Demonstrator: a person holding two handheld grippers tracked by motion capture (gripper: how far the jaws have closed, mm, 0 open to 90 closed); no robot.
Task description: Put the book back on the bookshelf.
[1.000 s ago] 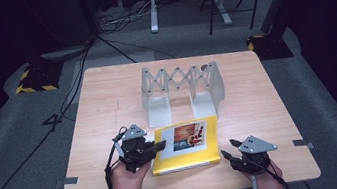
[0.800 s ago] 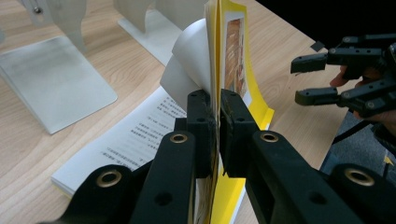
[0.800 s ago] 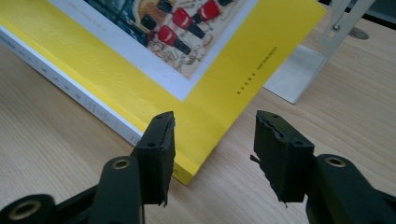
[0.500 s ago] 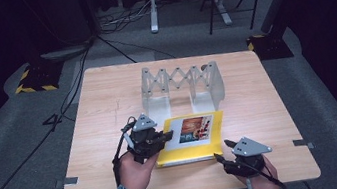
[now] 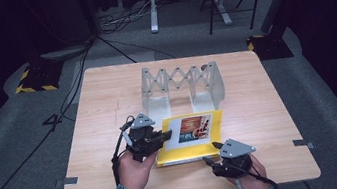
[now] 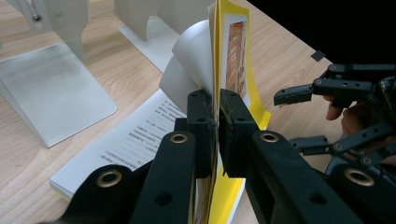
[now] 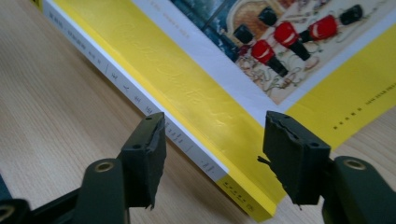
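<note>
Yellow book (image 5: 191, 139) lies on the surface (image 5: 97, 105), just in front of the metal bookend rack (image 5: 181, 85). Left gripper (image 5: 165, 135) fingers (image 6: 233, 126) are clamped on the front cover at the book's left edge, lifting it with a few pages curling. Right gripper (image 5: 209, 152) sits at the book's near right corner, fingers (image 7: 292, 158) just been opening, spine corner between them, not pressed.

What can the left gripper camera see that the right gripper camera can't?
The left gripper view shows the left gripper shut on the book's lifted yellow cover, with white pages of print beneath, and the metal book stand. The right gripper view shows the right gripper open near the book's spine, and little red soldiers pictured on the cover. Both show the yellow book and the wooden table.
</note>
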